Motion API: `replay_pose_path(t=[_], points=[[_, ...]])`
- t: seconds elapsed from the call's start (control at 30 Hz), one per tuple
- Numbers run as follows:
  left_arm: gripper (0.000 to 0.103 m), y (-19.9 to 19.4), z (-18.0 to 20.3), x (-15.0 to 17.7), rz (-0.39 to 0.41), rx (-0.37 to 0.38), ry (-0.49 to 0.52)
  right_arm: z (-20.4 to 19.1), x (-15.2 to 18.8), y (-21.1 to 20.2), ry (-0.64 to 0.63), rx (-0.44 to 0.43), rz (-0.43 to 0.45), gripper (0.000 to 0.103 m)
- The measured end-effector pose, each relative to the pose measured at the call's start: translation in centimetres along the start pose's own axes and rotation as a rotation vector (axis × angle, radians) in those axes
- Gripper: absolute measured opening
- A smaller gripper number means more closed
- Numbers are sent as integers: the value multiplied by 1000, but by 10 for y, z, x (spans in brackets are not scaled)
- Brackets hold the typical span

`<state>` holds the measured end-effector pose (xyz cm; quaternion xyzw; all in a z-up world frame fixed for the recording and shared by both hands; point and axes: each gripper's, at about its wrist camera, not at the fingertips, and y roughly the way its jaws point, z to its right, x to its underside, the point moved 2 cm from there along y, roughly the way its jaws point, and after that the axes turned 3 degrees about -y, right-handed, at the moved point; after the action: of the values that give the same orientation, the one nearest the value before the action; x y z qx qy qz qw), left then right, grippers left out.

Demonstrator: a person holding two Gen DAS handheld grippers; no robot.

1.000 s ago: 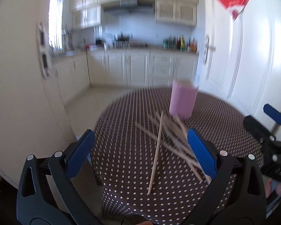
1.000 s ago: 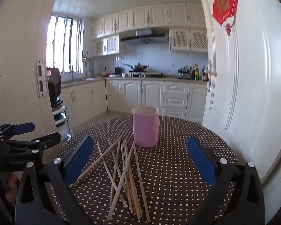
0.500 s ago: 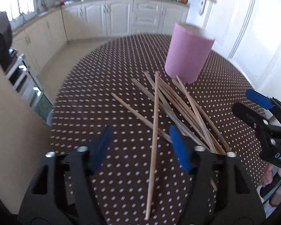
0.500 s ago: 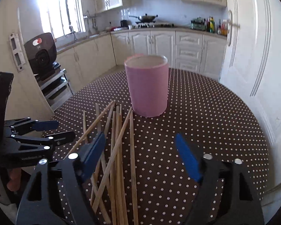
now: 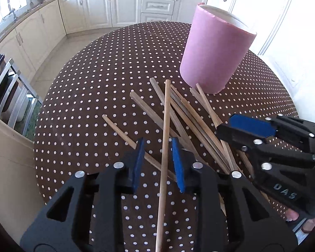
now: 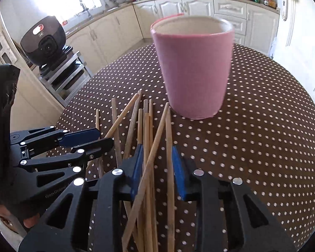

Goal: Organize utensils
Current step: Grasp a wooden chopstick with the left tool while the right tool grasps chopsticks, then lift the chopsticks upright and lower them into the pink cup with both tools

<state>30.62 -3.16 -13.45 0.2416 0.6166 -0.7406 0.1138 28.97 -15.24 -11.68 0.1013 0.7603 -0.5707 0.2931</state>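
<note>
The dotted table (image 5: 94, 84) is carrying everything. The pink cup (image 6: 193, 71) is standing upright ahead of both grippers, probably awaiting the chopsticks (image 6: 145, 126) lying scattered beneath them. The left gripper (image 5: 157, 161) is straddling 1 stick, the right gripper (image 6: 156, 166) several; both jaws have just been closing, pads not yet pressing. Stick ends are running out of view beneath the grippers.

Beside the matt pink cup (image 6: 194, 71), smooth-walled with a paler inside, lie chopsticks (image 6: 146, 130) of bare, light wood with a dry, unvarnished look. Under the cup spreads a brown cloth (image 6: 252, 126) with white dots, matt. Both grippers near the cup are matt black plastic with blue pads (image 5: 138, 163) and shiny metal rivets (image 5: 118, 165).
</note>
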Motion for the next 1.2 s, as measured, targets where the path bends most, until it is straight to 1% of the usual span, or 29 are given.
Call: replay_pose_path(t=[0.07, 0.1, 0.17, 0.2, 0.23, 0.33, 0.4, 0.57, 0.63, 0.83, 0.93, 1.03, 1.2], points=[[21, 4, 0, -6, -8, 12, -4, 1, -1, 7, 4, 2, -21, 20], [21, 4, 0, -7, -10, 14, -1, 2, 0, 9, 8, -4, -24, 17], [17, 7, 0, -12, -17, 17, 4, 3, 0, 9, 11, -10, -25, 13], [14, 11, -1, -14, -25, 21, 2, 2, -1, 9, 8, -8, -25, 9], [10, 16, -4, -16, -28, 19, -3, 2, -2, 9, 8, -8, -21, 8], [7, 20, -2, -21, -14, 22, -10, 3, -1, 7, 10, -14, -16, 7], [6, 17, -3, -20, -6, 32, -13, 3, -2, 6, 15, -16, -11, 6], [6, -3, -7, -22, 33, 50, -25, 2, -3, -9, 10, -21, 25, 5], [6, -13, -7, -20, 53, 62, -31, -1, -4, -17, 11, -36, 44, 5], [6, -64, 11, -19, 157, 76, 6, -5, -2, -54, 2, -50, 120, 5], [6, -87, 18, -14, 200, 85, 20, -9, -3, -78, -8, -55, 169, 5], [6, -114, 30, -14, 268, 91, 40, -13, -5, -103, -24, -54, 221, 5], [6, -140, 44, -14, 385, 94, 45, -21, -11, -139, -48, -33, 321, 5]])
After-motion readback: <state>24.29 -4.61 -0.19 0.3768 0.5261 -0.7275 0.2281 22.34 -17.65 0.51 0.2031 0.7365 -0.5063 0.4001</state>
